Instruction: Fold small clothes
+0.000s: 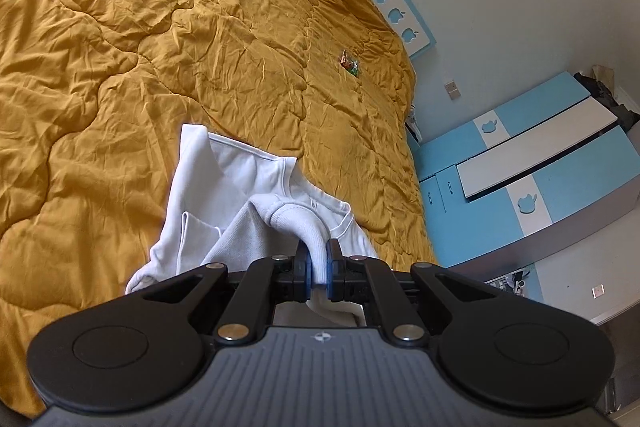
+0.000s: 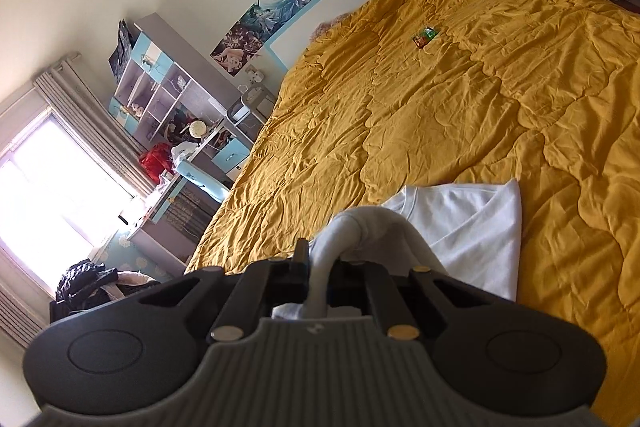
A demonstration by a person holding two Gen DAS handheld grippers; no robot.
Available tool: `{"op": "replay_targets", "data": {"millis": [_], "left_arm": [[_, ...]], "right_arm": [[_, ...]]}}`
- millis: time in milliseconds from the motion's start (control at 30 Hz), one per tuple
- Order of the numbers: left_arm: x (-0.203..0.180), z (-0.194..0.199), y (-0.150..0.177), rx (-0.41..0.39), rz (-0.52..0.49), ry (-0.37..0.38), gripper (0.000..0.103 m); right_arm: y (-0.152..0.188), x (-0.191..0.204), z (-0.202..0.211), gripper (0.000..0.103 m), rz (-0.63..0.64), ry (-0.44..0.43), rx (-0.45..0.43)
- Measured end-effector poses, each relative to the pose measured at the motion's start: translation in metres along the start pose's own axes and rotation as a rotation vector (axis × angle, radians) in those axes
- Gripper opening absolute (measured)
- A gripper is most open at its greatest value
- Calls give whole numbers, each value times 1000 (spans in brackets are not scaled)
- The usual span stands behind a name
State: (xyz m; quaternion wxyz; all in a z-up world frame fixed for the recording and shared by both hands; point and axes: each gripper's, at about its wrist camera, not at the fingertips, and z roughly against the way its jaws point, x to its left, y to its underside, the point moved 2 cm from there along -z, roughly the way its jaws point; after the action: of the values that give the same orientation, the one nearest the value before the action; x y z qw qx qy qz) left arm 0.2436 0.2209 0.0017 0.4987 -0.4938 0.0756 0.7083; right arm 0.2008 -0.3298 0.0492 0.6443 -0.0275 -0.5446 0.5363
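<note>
A small white garment (image 1: 224,195) lies on the mustard-yellow quilt (image 1: 160,47) of a bed, partly doubled over itself. My left gripper (image 1: 318,261) is shut on a bunched fold of that white cloth, which rises between its blue pads. In the right wrist view the same white garment (image 2: 472,223) spreads to the right on the quilt (image 2: 480,87). My right gripper (image 2: 320,267) is shut on another rolled edge of it, which arches up from the jaws. Both held edges are lifted off the bed.
A small colourful wrapper (image 1: 349,63) lies on the quilt farther up, also the wrapper (image 2: 425,37) in the right view. A blue-and-white headboard (image 1: 400,15) and wardrobe (image 1: 540,179) stand to the right. A cluttered desk and shelves (image 2: 176,115) and a window (image 2: 52,187) are left of the bed.
</note>
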Motion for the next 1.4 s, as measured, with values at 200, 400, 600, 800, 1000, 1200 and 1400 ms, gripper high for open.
{"op": "replay_targets", "data": {"millis": [200,400,600,800,1000,1200,1400], "left_arm": [[23,-50,-34,10,60,-13,6],[46,-90,-64,9,124,-10,6],[67,-130,-85,28,152,-50,7],[85,-170,-99,71,195,-109,9],[99,-183,-117,-81,222,-185,40],[92,-161,-126,-178,134,-273,56],[66,-120,-91,-151,-155,-385,64]], "right_arm": [[-29,-34,-61,2,-76,15,-17],[-50,-70,-110,2,-160,53,-25],[-65,-103,-162,2,-203,74,-3],[-71,-136,-213,2,-233,132,60],[-79,-165,-234,37,-337,183,35],[-87,-170,-213,41,-343,241,-32],[-62,-137,-168,51,-93,330,67]]}}
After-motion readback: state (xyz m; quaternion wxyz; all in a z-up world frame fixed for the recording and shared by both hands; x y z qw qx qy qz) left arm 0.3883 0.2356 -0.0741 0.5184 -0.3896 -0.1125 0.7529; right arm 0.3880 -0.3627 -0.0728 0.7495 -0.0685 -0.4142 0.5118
